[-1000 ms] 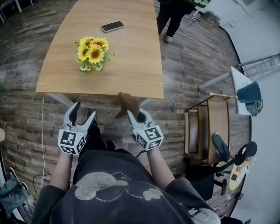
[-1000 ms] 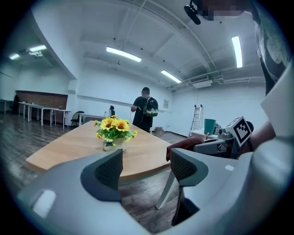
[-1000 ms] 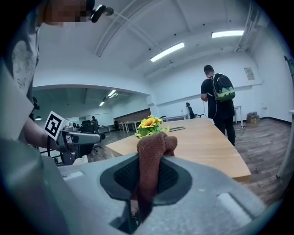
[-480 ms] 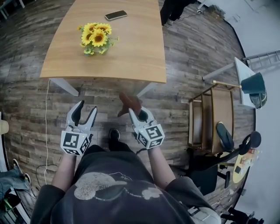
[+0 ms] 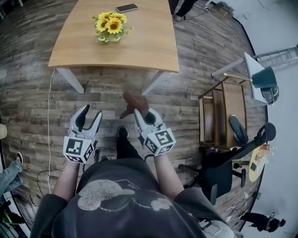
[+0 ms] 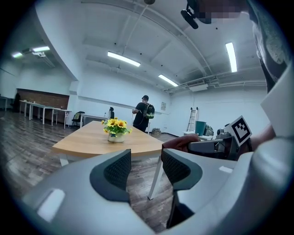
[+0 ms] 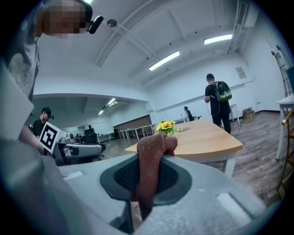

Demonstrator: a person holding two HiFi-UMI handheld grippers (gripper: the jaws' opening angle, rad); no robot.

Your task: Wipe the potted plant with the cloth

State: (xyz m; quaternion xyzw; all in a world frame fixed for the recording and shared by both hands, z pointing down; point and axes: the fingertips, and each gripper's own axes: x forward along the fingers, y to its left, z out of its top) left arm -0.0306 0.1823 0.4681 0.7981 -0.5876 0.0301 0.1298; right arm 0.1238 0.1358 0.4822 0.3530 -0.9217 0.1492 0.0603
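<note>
The potted plant (image 5: 111,25), yellow sunflowers in a small white pot, stands on the wooden table (image 5: 144,46) far ahead of both grippers. It shows small in the left gripper view (image 6: 115,130) and behind the cloth in the right gripper view (image 7: 166,126). My left gripper (image 5: 91,115) hangs over the floor, open, with nothing between its jaws (image 6: 146,158); they have just been closing. My right gripper (image 5: 143,116) is shut on a reddish-brown cloth (image 5: 132,103), which sticks up between the pads (image 7: 154,156).
A phone (image 5: 126,8) lies on the table beyond the plant. A wooden trolley (image 5: 223,121) and a dark chair (image 5: 219,172) stand to the right. A cable (image 5: 49,121) runs over the plank floor. A person with a backpack (image 6: 144,112) stands past the table.
The table and plant have slid farther away toward the top of the head view as both grippers drew back over the floor. The left jaws stand narrower. The cloth stays gripped.
</note>
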